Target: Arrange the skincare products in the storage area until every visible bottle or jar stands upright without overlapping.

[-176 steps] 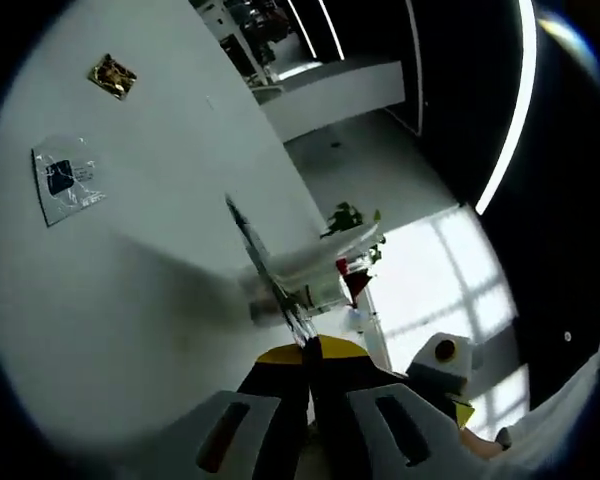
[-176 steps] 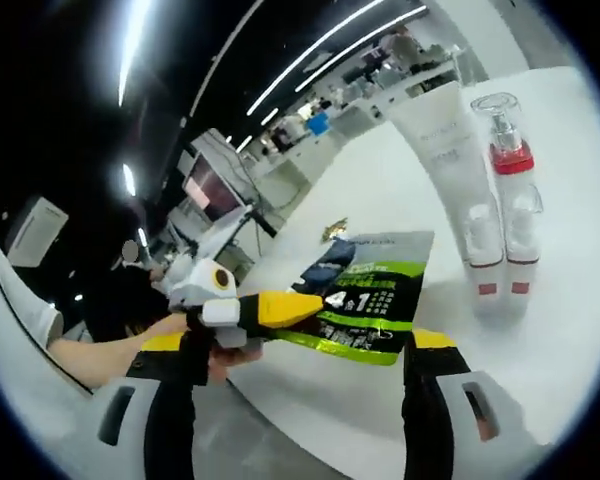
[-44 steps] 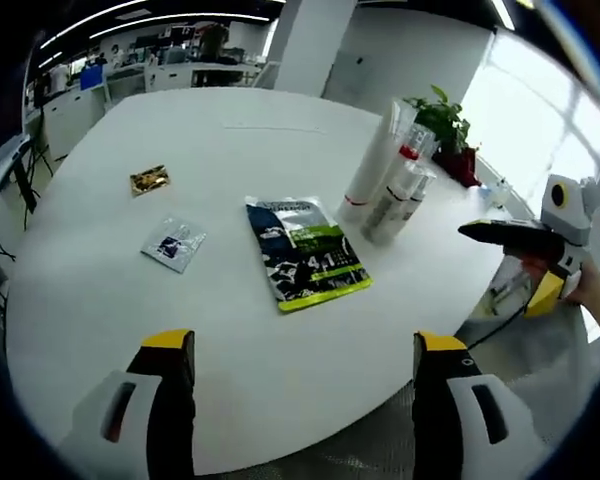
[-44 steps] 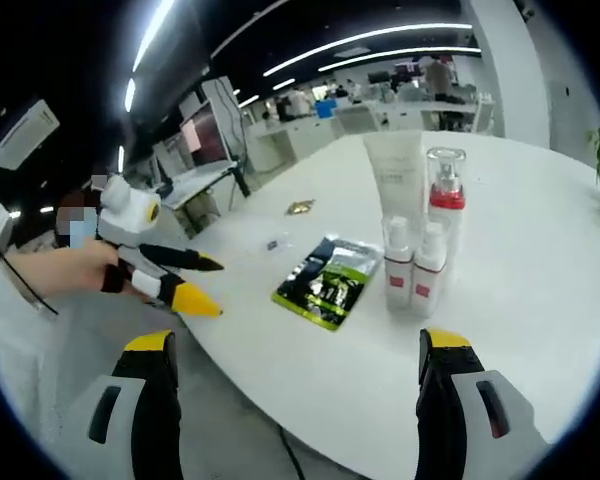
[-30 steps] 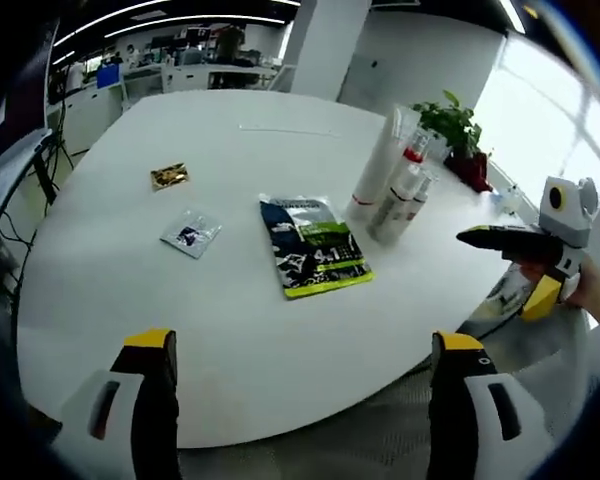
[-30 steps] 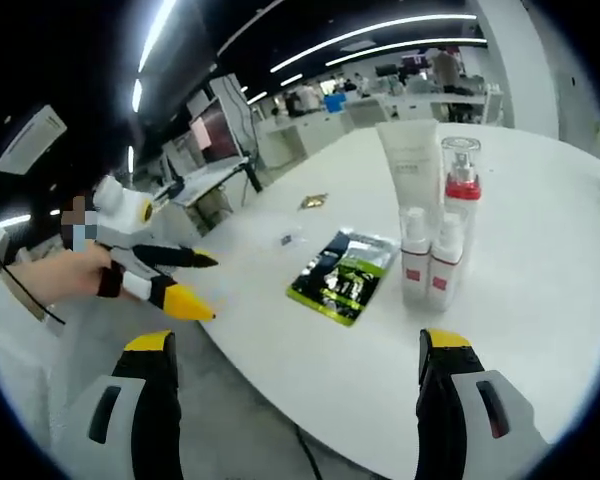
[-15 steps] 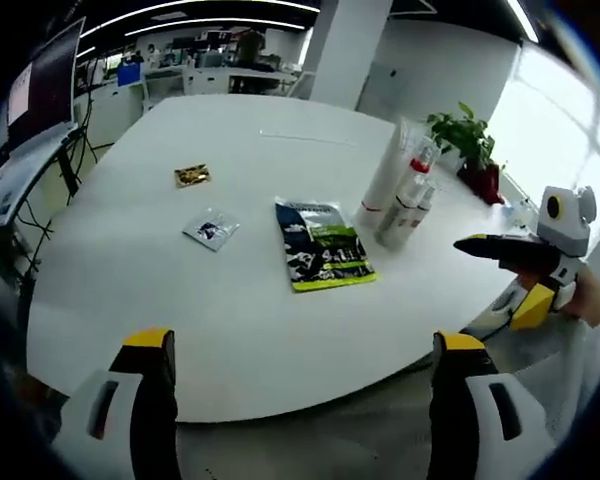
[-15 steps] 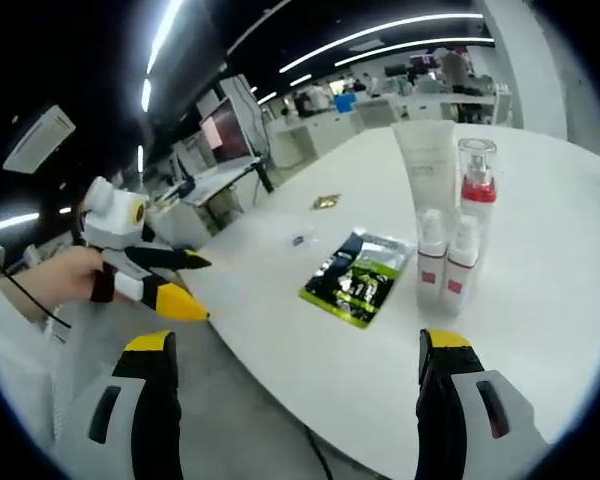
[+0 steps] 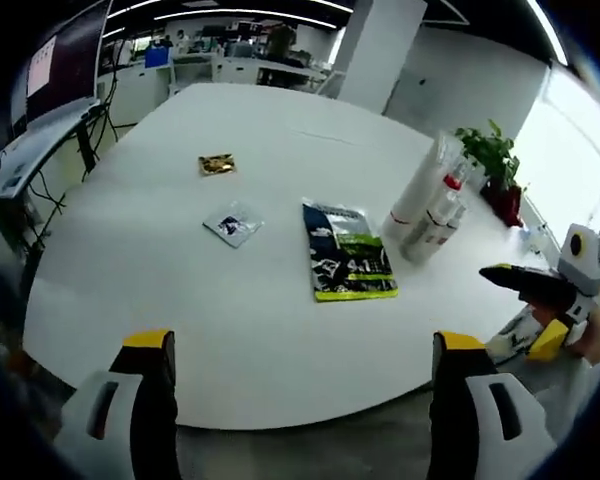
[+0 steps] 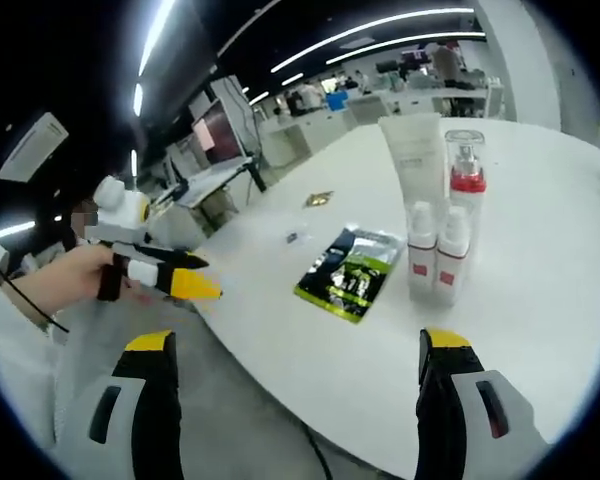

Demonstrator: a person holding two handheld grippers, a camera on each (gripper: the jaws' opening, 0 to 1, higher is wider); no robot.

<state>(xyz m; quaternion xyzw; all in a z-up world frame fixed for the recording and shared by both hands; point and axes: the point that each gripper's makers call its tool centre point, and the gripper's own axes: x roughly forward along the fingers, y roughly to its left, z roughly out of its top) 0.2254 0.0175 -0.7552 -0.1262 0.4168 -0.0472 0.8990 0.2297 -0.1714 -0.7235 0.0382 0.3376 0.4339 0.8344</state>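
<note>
Since the earlier frames the green pouch (image 9: 349, 265) has left the claws and lies flat on the worktop (image 9: 230, 330); both claws have backed off past the worktop's edge.

Left claw (image 9: 297, 420): jaws wide apart, nothing between them. Right claw (image 10: 293, 415): likewise released, empty. In each view the other claw hangs off to the side, in the person's hand, clear of the worktop.

Landmark: the pouch. Just beyond its far end stands the cluster: tall white tube (image 10: 416, 165), pump bottle (image 10: 464, 185) with red collar, two small white bottles (image 10: 433, 258) in front. All appear upright, close-packed, side by side. To the pouch's other side, a small clear sachet (image 9: 231, 223); further off, a gold sachet (image 9: 216, 163).

Step in hand, judged: checking the result. Bottles stand, none overlapping. Next move likely calls for nothing more than a confirming look; at most, easing apart the small bottles if they touch, which cannot be told from here.
</note>
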